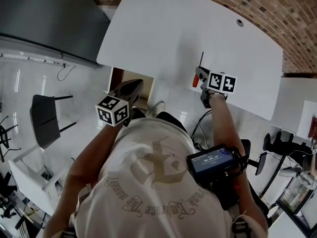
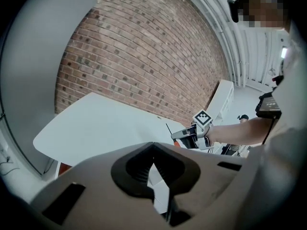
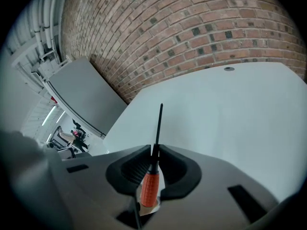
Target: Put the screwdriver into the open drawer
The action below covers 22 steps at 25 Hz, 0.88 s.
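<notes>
The screwdriver (image 3: pixel 149 186) has an orange handle and a thin black shaft. My right gripper (image 3: pixel 154 147) is shut on it where the handle meets the shaft, and the shaft points out past the jaws. In the head view the right gripper (image 1: pixel 200 78) holds the screwdriver (image 1: pixel 196 80) over the white table (image 1: pixel 163 29) near its front edge. The left gripper (image 1: pixel 130 89) is shut with nothing in it, and hangs by the open drawer (image 1: pixel 118 77) under the table's front left edge. In the left gripper view the left gripper (image 2: pixel 153 145) faces the right gripper (image 2: pixel 189 135).
A brick wall (image 1: pixel 277 9) runs behind the table. The table top has a small cable hole (image 1: pixel 240 22). A dark grey panel (image 1: pixel 49 19) fills the upper left. A black chair (image 1: pixel 44 120) stands on the floor at the left. White furniture (image 1: pixel 292 105) stands to the right.
</notes>
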{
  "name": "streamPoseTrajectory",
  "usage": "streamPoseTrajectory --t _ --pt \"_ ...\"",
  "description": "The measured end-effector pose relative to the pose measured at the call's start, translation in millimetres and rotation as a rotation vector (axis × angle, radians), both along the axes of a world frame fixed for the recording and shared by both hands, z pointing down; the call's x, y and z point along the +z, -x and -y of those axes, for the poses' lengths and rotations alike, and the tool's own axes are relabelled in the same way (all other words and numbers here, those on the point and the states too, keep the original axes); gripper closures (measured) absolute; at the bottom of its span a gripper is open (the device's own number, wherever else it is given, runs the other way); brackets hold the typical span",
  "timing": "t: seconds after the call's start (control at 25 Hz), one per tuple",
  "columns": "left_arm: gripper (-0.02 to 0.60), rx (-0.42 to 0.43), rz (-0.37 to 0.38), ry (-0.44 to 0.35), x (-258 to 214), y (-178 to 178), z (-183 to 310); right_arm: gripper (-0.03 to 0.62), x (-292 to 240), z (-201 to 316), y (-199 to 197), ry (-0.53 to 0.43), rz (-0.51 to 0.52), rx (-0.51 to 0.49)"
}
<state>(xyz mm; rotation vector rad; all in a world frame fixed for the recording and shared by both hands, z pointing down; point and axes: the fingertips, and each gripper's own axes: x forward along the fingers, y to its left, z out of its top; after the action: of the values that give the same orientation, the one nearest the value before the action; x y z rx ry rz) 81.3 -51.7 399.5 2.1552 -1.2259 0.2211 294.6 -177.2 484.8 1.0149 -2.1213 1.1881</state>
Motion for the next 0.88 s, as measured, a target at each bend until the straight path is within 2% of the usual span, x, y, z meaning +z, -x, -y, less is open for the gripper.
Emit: streamPoseTrajectory --t 0.44,0.88 --pt "0.561 0.007 0.028 -0.017 -12.0 3.0 -1.5 0.528 -37.4 -23.8 30.0 -0.074 0.115 -0.03" --pt "0.561 0.015 0.067 0.016 -8.0 -14.8 -21.3 0.528 -36.5 -64.9 38.5 -0.062 0.234 -0.058"
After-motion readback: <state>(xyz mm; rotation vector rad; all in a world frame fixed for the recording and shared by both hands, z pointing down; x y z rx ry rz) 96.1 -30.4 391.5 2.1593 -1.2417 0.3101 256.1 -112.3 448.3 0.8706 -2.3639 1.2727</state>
